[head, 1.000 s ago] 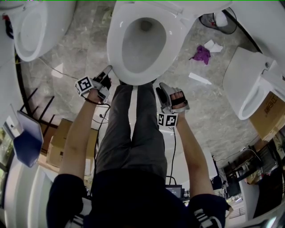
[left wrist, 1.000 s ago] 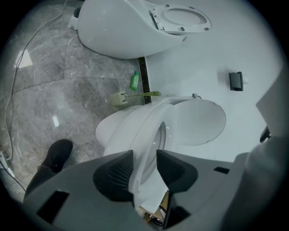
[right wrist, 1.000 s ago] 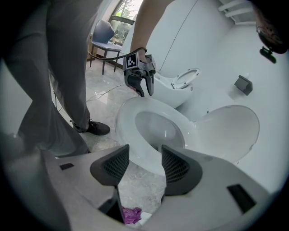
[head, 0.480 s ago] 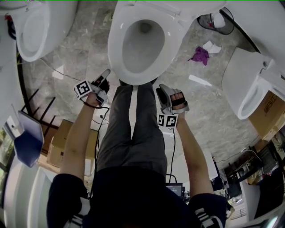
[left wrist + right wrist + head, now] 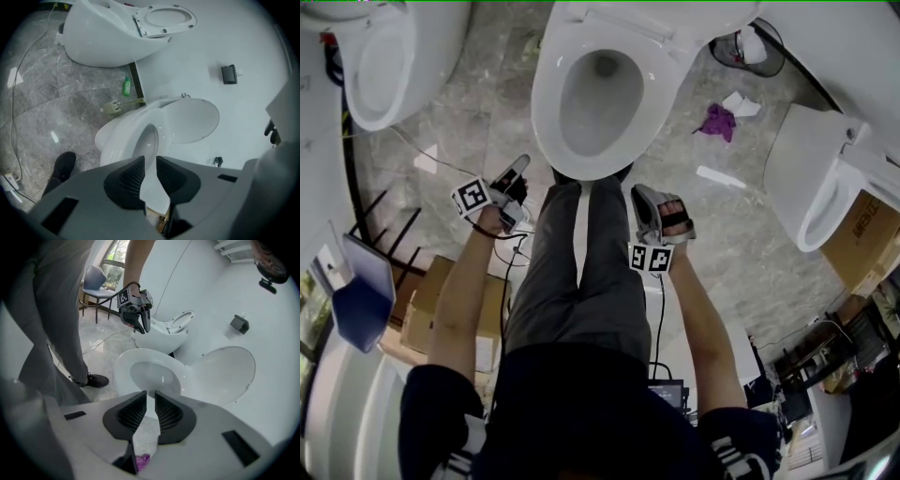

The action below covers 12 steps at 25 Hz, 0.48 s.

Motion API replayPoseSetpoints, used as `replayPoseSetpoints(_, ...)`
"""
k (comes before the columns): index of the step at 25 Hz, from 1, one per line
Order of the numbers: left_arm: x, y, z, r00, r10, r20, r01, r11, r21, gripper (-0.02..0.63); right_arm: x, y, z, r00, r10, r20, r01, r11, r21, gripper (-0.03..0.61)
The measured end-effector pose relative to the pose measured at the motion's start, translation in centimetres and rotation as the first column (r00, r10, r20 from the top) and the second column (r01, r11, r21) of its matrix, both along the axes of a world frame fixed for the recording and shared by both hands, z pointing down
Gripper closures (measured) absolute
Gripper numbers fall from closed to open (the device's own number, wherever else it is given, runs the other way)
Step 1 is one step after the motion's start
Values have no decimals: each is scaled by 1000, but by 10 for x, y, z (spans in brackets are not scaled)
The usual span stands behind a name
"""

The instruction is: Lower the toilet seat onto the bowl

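Just off the front rim of the bowl (image 5: 602, 112), the left gripper (image 5: 517, 169) and right gripper (image 5: 641, 199) hang clear, jaws just narrowed to empty slits, seemingly because the toilet seat (image 5: 546, 103) already lies flat on it.

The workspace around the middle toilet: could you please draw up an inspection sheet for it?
Surface: grey marble floor, littered.
Job's things: toilet seat down on the bowl; lid raised.
Clutter: purple rag, paper scraps, green bottle.
Grippers: left claw and right claw off the toilet; jaws have just been closing to a narrow gap, nothing between.
Cables: black cable hangs from the right claw; thin cable on the floor.
Surroundings: left toilet, right toilet, cardboard boxes, blue chair.
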State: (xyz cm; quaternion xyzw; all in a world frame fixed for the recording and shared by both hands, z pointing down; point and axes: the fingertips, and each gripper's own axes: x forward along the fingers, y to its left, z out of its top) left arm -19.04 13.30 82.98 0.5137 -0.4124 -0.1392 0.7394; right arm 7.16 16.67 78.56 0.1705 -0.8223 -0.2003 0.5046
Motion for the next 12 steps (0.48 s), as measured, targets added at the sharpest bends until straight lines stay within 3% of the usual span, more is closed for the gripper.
replayPoseSetpoints(12,11,2,-54,1000,17,-18,-16,999,45,571,-3,2,-40,999,32,24,-33,999,10,554)
